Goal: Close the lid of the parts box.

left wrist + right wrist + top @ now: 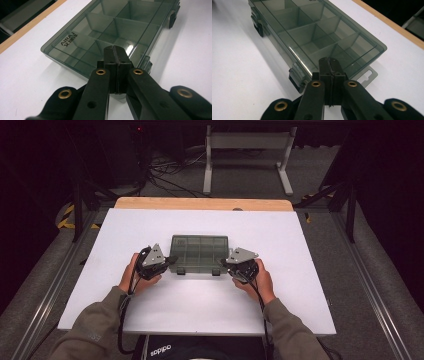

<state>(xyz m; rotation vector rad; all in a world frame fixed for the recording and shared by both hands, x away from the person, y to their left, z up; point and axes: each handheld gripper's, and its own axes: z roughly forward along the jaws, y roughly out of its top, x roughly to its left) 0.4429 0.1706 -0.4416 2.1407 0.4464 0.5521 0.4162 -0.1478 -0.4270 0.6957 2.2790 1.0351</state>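
At the near edge of the high view, two sleeved forearms are seen coming in over the white tabletop [190,310], which is laid as a pale, matt sheet with nothing on its near half but the hands. The left gripper [171,261] is held at the left end of a smoky, see-through compartment box [200,253], and the right gripper [226,264] at its right end — each with its jaws pressed flat together, nothing caught between them. In the left gripper view the shut jaws are seen poised over the near corner of the box, whose lid is closed and printed with small lettering; whether the tips touch the lid cannot be told. In the right gripper view the same closed tips are seen above the other end, just beside a dark latch [295,78] on the box's front edge and a hanging tab [367,75] that juts onto the table. The box is set flat at the middle of the white surface, its dividers visible through the lid. Beyond it, a strip of bare wood [202,203] is shown along the far edge. Farther off, a grey floor is crossed by loose cables [170,170], a pale metal frame [247,155] is stood upright — and the room behind is left dark.
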